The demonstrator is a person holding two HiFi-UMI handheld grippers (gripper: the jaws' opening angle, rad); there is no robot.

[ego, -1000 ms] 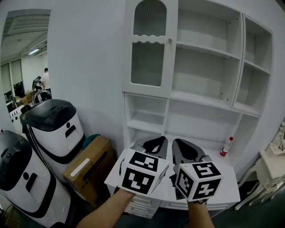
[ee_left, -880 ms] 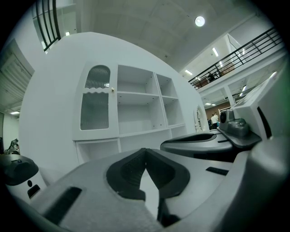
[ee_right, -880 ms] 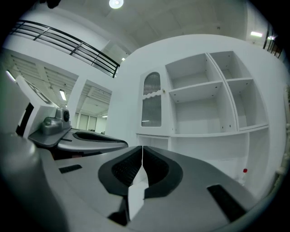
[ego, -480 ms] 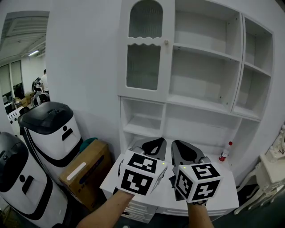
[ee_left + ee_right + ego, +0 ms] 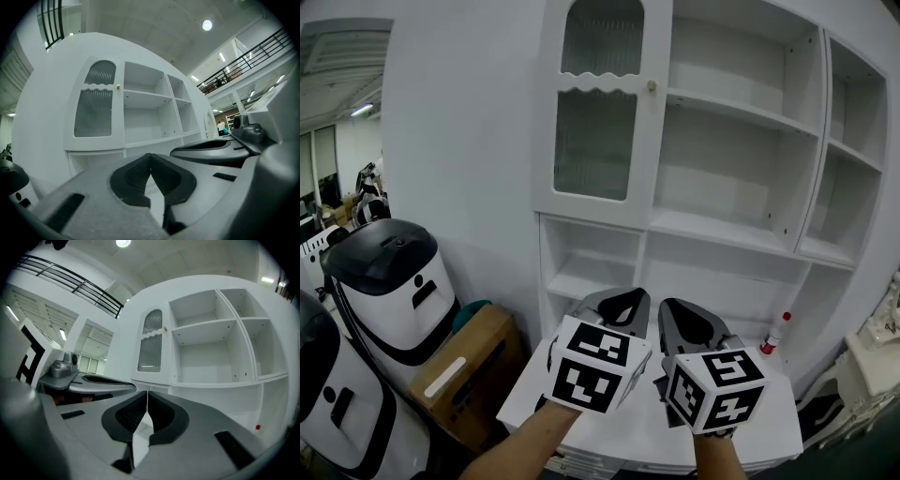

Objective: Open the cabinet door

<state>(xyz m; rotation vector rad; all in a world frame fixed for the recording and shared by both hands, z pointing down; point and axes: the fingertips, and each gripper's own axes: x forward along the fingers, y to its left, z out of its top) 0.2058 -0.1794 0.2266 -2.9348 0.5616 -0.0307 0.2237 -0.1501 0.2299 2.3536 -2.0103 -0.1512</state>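
The white, arch-topped cabinet door with ribbed glass (image 5: 600,122) stands shut high on the white shelving (image 5: 741,230), well above the left gripper (image 5: 623,300) and right gripper (image 5: 684,314), both clenched on nothing, so one should likely rise, part its jaws, and pinch the small knob (image 5: 652,86) squarely.

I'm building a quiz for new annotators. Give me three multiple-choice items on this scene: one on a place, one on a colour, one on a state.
1. Where is the bottle? A top shelf; B counter, right end; C floor.
2. Its cap colour? A blue; B red; C green.
3. The glass cabinet door is: A closed; B wide open; C missing.
Answers: 1 B, it stands on the counter's right end; 2 B, the cap is red; 3 A, the door sits flush in its frame.
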